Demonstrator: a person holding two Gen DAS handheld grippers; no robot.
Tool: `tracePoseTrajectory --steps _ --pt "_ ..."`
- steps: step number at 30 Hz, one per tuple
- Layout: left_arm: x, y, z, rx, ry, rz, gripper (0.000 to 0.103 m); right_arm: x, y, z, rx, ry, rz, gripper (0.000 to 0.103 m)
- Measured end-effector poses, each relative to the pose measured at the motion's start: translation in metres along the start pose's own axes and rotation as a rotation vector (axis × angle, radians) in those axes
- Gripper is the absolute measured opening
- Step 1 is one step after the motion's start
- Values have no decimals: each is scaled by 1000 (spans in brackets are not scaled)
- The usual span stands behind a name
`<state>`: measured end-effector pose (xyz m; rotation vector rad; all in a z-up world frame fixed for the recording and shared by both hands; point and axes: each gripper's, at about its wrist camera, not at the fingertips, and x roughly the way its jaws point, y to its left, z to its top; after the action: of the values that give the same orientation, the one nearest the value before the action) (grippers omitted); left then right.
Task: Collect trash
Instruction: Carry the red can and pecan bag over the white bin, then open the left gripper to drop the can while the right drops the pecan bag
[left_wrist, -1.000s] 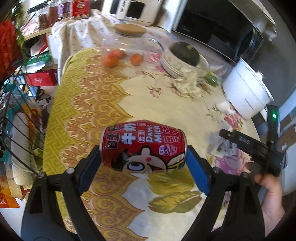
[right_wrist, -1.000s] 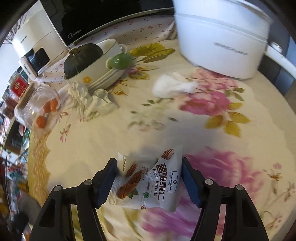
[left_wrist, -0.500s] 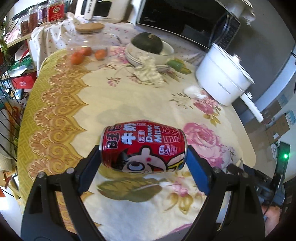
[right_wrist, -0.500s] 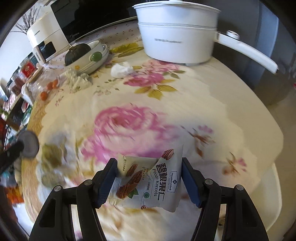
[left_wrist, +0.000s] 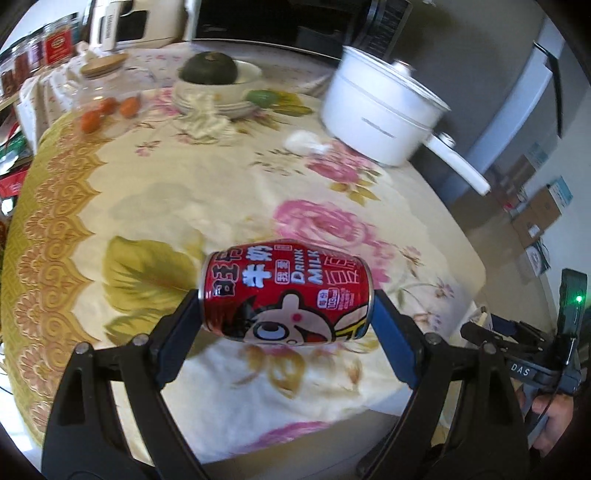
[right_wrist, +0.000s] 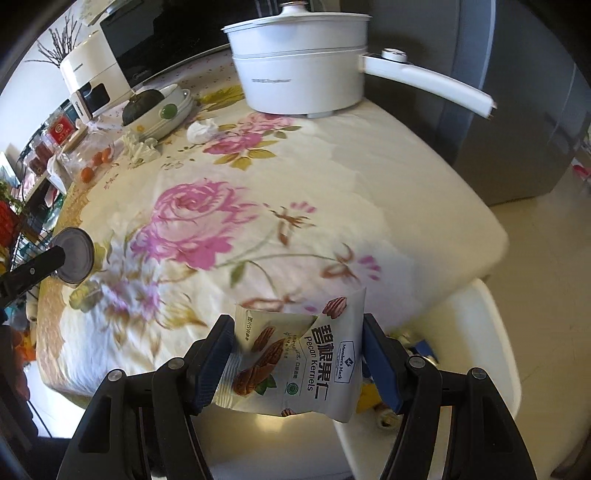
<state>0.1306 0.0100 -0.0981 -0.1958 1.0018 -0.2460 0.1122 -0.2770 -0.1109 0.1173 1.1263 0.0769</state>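
My left gripper (left_wrist: 286, 319) is shut on a red drink-milk can (left_wrist: 286, 297), held sideways end to end above the flowered tablecloth (left_wrist: 207, 199). In the right wrist view that can's end (right_wrist: 74, 260) shows at the far left. My right gripper (right_wrist: 297, 363) is shut on a white pecan kernels packet (right_wrist: 295, 363), held over the table's near edge. Just below and right of it is a white bin (right_wrist: 491, 332) with some trash inside. A crumpled tissue (left_wrist: 304, 142) lies by the white pot (left_wrist: 380, 114), and a crumpled wrapper (left_wrist: 203, 120) lies by the bowls.
A white pot with a long handle (right_wrist: 424, 79) stands at the table's far right. Stacked bowls with a dark squash (left_wrist: 210, 68), a glass jar (left_wrist: 98, 83) and small oranges (left_wrist: 107, 110) are at the back. A microwave (right_wrist: 155, 40) stands behind. Cardboard boxes (left_wrist: 535, 214) lie on the floor.
Both grippers have swept across the table toward its near right edge, each keeping its load. The white bin has come into the right wrist view.
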Motion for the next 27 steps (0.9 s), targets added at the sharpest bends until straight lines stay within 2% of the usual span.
tracePoseTrajectory --steps 4,8,16,27 --pt "4 -27 -5 36 11 -67 89 -13 -20 -8 62 -31 44 70" --pt "10 -54 -12 91 21 -92 89 -19 -37 -18 102 -31 64 70" --pt "29 -114 -38 222 66 -149 89 -31 -82 -38 81 -50 -17 70" --pt "59 -201 -68 430 100 -235 89 -33 -167 -72 244 -18 -78 70"
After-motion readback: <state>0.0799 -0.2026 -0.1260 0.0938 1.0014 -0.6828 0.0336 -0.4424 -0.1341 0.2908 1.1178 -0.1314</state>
